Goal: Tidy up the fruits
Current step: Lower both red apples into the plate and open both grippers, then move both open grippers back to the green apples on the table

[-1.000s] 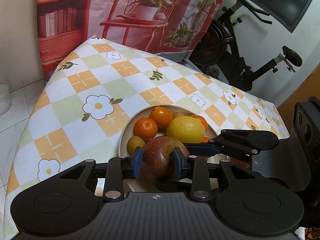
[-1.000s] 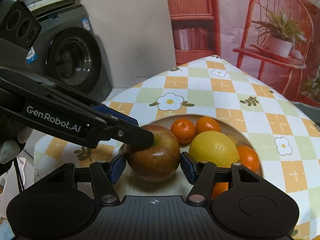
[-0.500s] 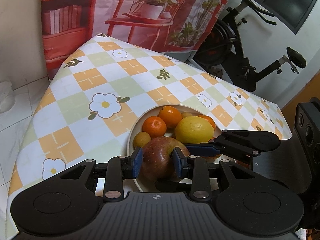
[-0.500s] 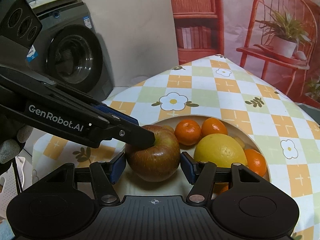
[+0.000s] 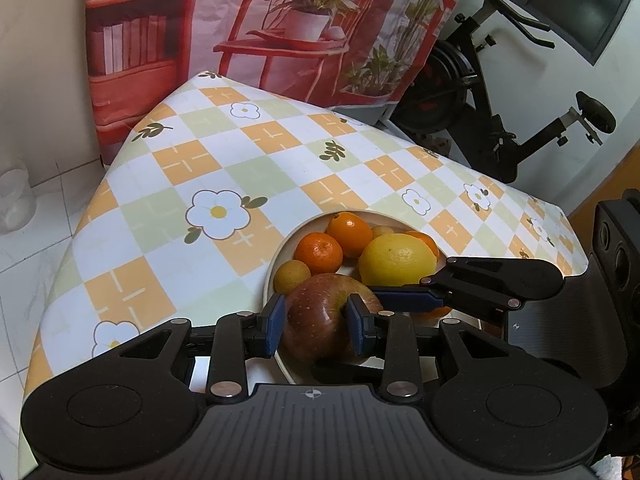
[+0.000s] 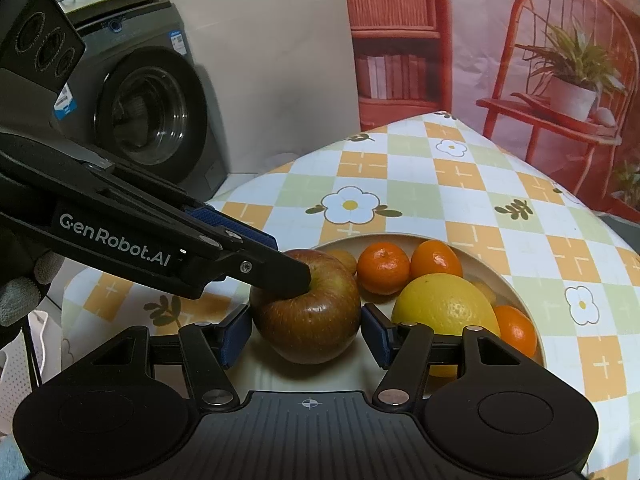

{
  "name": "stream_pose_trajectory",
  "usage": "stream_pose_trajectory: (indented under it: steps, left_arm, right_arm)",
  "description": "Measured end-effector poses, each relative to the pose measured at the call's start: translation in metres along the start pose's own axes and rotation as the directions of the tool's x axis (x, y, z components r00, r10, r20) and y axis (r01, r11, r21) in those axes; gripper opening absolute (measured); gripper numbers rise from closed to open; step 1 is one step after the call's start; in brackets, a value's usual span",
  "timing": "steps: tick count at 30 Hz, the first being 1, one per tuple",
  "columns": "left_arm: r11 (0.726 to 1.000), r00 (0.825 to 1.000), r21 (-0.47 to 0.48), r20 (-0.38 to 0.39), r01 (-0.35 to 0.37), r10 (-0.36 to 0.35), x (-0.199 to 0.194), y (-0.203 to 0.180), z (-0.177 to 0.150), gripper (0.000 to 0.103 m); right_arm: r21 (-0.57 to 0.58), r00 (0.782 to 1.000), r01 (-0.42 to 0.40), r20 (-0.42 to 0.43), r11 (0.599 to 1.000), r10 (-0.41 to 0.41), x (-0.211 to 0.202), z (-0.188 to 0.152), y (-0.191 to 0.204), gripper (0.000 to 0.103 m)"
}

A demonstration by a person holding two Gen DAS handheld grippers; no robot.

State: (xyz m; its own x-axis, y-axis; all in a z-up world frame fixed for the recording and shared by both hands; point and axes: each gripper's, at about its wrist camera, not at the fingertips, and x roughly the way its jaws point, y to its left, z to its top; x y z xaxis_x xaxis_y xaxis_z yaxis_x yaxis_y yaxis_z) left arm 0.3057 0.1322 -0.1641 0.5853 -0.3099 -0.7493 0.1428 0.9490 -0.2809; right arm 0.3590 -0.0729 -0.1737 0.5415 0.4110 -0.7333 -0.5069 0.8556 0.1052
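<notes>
A red-brown apple (image 5: 320,320) is held between the blue pads of my left gripper (image 5: 316,326), just above the near part of a cream plate (image 5: 276,264). In the right wrist view the apple (image 6: 308,320) sits between the open jaws of my right gripper (image 6: 306,338), whose pads stand close beside it with small gaps. A left finger (image 6: 280,272) presses on the apple's top. The plate (image 6: 516,292) also holds a large yellow citrus (image 5: 396,260), several small oranges (image 5: 320,252) and a small yellow fruit (image 5: 294,276).
The plate sits on a table with a checkered flower cloth (image 5: 216,184). A washing machine (image 6: 148,116) stands left of the table. An exercise bike (image 5: 500,120) and a printed backdrop (image 5: 280,28) stand behind it.
Both grippers with the apple have drifted slightly back and left relative to the plate; the grip on the apple is unchanged.
</notes>
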Motion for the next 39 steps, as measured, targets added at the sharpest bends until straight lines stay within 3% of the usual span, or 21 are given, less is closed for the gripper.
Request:
stream_pose_trajectory:
  steps: [14,22,39]
  left_arm:
    - [0.999,0.999,0.016,0.0,-0.044,0.044,-0.002,-0.008,0.0,0.037]
    - [0.994,0.995,0.03,0.009,-0.101,0.1,-0.006,-0.018,0.0,0.036]
    - [0.987,0.989,0.07,0.034,-0.143,0.141,-0.017,-0.049,-0.005,0.036]
  right_arm:
    - [-0.007,1.0,0.018,-0.007,1.0,-0.018,-0.015,-0.006,-0.003,0.056]
    - [0.0,0.999,0.046,0.014,0.999,-0.046,-0.038,-0.016,-0.011,0.056]
    - [0.044,0.994,0.084,0.07,0.995,-0.087,-0.08,-0.037,-0.028,0.056]
